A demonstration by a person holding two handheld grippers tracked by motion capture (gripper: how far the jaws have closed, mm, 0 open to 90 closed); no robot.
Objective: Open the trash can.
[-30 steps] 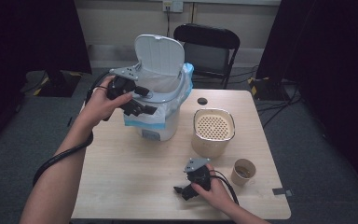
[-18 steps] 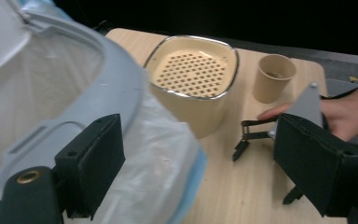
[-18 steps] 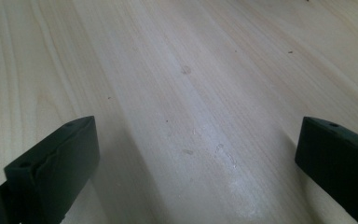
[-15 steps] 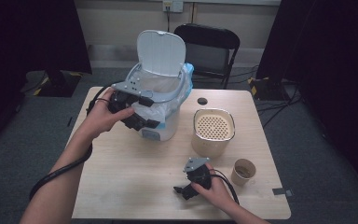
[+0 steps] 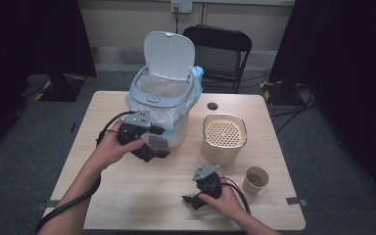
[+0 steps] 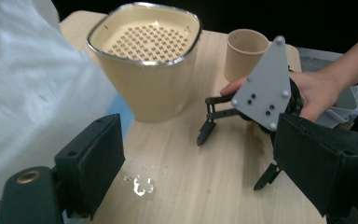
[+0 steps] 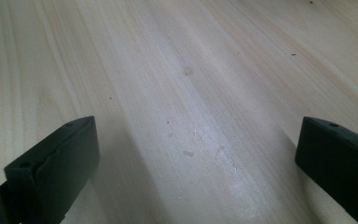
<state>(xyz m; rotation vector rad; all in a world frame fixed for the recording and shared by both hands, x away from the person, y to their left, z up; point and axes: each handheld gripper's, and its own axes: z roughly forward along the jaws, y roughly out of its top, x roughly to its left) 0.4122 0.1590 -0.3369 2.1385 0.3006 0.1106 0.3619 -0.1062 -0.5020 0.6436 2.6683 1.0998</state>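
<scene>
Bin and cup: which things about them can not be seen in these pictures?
- Bin contents: high view, the white liner and rim hide the inside.
- Cup contents: high view, too small; left gripper view, its wall hides the inside.
- Bin's base: high view, left gripper covers it.

bin [image 5: 161,110] left of strainer pot [image 5: 224,137], cup [image 5: 255,179] at right

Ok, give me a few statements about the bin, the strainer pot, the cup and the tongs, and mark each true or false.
1. The bin has its lid up. True.
2. The left tongs grip the paper cup. False: they are open and empty beside the bin.
3. The beige strainer pot stands upright on the table. True.
4. The right tongs are shut. False: their jaws stand wide apart over bare wood.
5. A small wet patch lies on the table. True.
</scene>
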